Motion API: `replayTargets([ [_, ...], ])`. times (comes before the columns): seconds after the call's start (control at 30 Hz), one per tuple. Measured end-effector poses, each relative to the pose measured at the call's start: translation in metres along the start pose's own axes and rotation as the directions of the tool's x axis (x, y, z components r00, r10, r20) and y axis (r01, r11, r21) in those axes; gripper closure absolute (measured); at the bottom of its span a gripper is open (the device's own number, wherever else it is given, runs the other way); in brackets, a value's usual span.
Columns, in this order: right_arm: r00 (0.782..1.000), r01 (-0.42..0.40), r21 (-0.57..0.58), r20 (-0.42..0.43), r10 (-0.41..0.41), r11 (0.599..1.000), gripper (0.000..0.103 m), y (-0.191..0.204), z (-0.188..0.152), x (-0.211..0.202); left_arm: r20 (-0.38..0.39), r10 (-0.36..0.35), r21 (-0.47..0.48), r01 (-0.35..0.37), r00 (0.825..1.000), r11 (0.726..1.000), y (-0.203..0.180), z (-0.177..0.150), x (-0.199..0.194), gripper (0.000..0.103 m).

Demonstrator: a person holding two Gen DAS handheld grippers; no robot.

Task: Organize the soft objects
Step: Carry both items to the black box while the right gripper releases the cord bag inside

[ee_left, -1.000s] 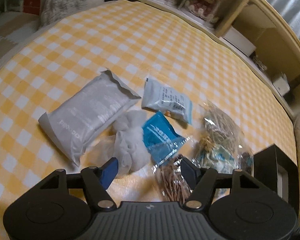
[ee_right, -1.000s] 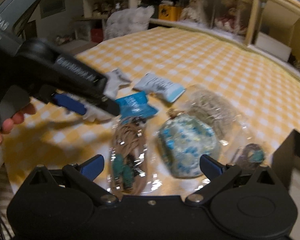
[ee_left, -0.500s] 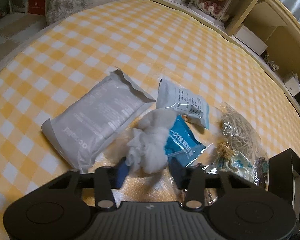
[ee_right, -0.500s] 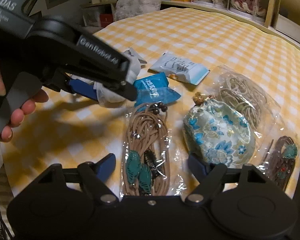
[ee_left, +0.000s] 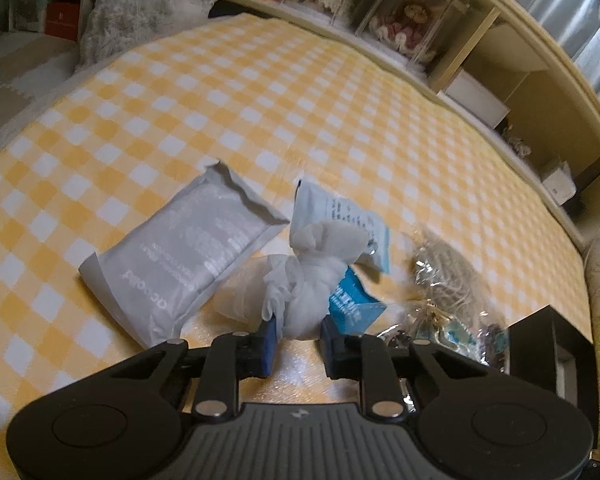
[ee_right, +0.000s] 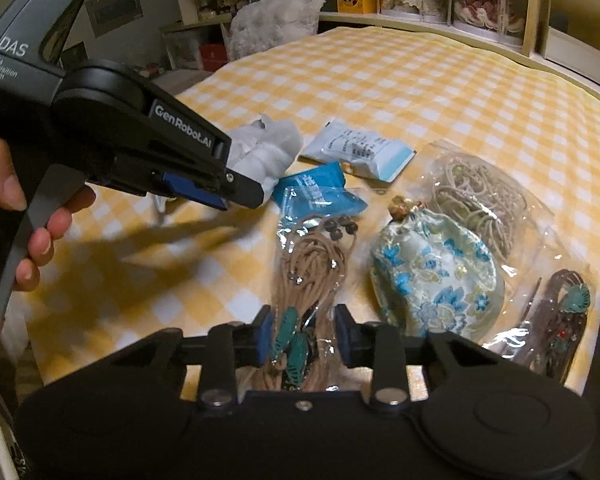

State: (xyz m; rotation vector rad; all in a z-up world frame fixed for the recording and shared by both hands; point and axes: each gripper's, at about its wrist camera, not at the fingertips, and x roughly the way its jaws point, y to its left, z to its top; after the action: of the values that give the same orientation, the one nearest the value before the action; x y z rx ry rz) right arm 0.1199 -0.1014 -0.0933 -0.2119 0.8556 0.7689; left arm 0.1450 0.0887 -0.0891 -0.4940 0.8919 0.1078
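My left gripper [ee_left: 298, 330] is shut on a crumpled white cloth bundle [ee_left: 316, 276] and holds it above the yellow checked bedspread [ee_left: 300, 92]; it also shows in the right wrist view [ee_right: 266, 152]. My right gripper [ee_right: 302, 334] has closed on a clear bag of tan cord with teal leaf charms [ee_right: 312, 276]. Beside it lie a blue floral pouch [ee_right: 436, 276], a blue packet [ee_right: 316, 190] and a white-blue sachet [ee_right: 360, 148].
A grey foil pack [ee_left: 188, 256] lies left of the cloth. A bag of pale cord [ee_right: 480, 196] and a bag with a dark cord [ee_right: 560, 316] lie at the right. A black box [ee_left: 548, 356] stands at the right edge. Shelves [ee_left: 472, 56] line the far side.
My left gripper closed on the white cloth and lifted it off the bedspread. My right gripper moved down and closed its fingers onto the tan cord bag.
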Motion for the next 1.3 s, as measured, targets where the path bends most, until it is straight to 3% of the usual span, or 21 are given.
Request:
replayTargets([
  [0.33, 0.990, 0.023, 0.057, 0.137, -0.031, 0.998, 0.075, -0.007, 0.014, -0.042, 0.076, -0.051, -0.002, 0.052, 0.996, 0.999, -0.004, 0.003, -0.021, 0.079],
  [0.53, 0.976, 0.077, 0.112, 0.195, -0.098, 0.991, 0.075, -0.030, 0.022, -0.076, 0.078, -0.119, 0.017, 0.118, 0.990, 0.993, -0.016, -0.002, -0.032, 0.079],
  [0.8, 0.957, 0.187, 0.107, 0.205, -0.206, 0.977, 0.075, -0.060, 0.023, -0.117, 0.063, -0.234, 0.082, 0.228, 0.970, 0.970, -0.061, -0.008, -0.045, 0.079],
  [1.03, 0.924, 0.282, 0.184, 0.212, -0.319, 0.941, 0.075, -0.107, 0.005, -0.163, 0.034, -0.300, 0.141, 0.293, 0.953, 0.946, -0.117, -0.019, -0.040, 0.079],
  [1.3, 0.911, 0.361, 0.286, 0.094, -0.401, 0.888, 0.074, -0.172, -0.048, -0.179, -0.049, -0.357, 0.198, 0.360, 0.933, 0.912, -0.184, -0.045, -0.022, 0.079],
])
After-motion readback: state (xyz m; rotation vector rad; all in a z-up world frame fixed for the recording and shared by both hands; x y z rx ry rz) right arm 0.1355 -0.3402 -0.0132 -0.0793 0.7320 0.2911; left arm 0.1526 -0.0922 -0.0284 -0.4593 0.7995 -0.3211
